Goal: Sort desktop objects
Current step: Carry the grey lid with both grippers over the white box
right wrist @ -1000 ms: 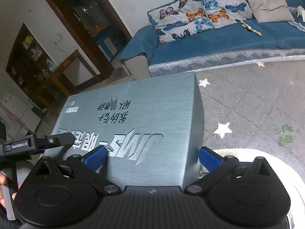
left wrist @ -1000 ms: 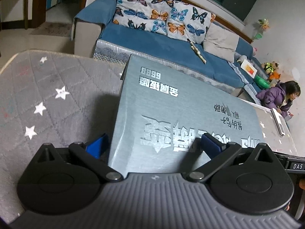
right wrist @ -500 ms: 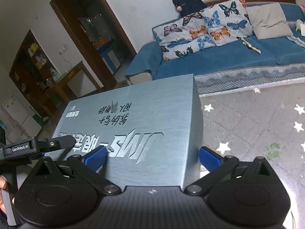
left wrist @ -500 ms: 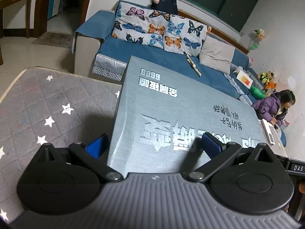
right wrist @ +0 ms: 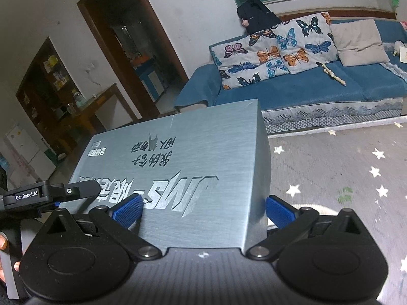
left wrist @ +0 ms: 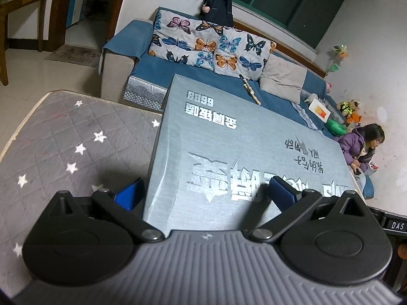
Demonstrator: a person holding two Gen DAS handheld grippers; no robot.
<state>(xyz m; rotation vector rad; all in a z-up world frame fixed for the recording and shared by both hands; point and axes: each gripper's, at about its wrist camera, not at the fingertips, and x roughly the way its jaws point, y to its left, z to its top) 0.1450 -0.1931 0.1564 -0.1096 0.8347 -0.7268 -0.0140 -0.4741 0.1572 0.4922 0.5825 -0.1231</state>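
Silver-grey box [left wrist: 244,157] held between both tongs above the star-quilted table [left wrist: 63,137]: left tongs [left wrist: 206,193] clamped on its left end, right tongs [right wrist: 203,209] on its right end, long axis running left–right.

left gripper [left wrist: 206,190] black linkage arms, silver pivot screws, blue ribbed pads [left wrist: 282,190], grey ribbed housing lower frame, right gripper [right wrist: 203,209] same build, darker housing, white "GenRobot.AI" marking at left edge of right wrist view
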